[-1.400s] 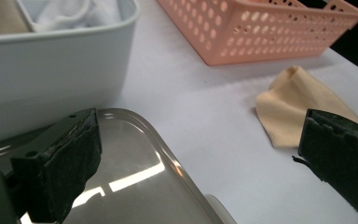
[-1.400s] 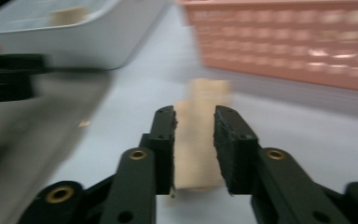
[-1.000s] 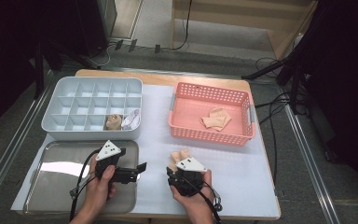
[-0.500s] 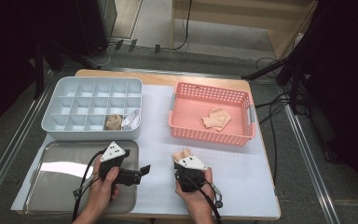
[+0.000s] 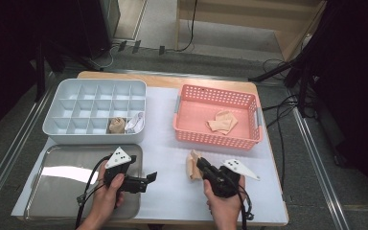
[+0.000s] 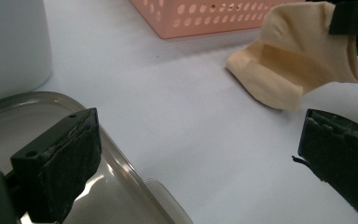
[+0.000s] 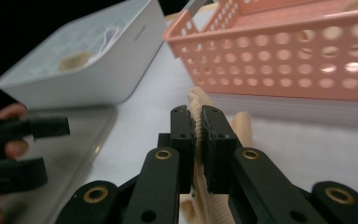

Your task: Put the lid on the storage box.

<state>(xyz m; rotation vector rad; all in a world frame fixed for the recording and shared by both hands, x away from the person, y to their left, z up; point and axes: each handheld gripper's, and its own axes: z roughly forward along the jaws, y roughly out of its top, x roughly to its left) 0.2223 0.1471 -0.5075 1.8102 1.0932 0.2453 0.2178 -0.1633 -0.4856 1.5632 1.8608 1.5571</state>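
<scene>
A beige sock (image 5: pixel 191 165) hangs pinched in my right gripper (image 5: pixel 200 165), just in front of the pink basket (image 5: pixel 187 135). Its jaws have just been closing and now stand shut on the sock (image 7: pixel 196 99) in the right gripper view (image 7: pixel 199 125). My left gripper (image 5: pixel 146 182) rests open over the right edge of the metal tray (image 5: pixel 62 191), pointing right at the sock (image 6: pixel 289 65). Nothing lies between its pads (image 6: pixel 63 163) in the left gripper view (image 6: pixel 200 161).
More beige socks (image 5: pixel 223 121) lie in the pink basket. A grey compartment box (image 5: pixel 76 103) at the back left holds a rolled sock (image 5: pixel 117 125) and a white-and-purple one (image 5: pixel 135 123) in its front cells. White cloth (image 5: pixel 163 124) covers the table.
The right gripper has shut on the beige sock, swung to point left and raised it slightly off the cloth. The left gripper has barely moved.
</scene>
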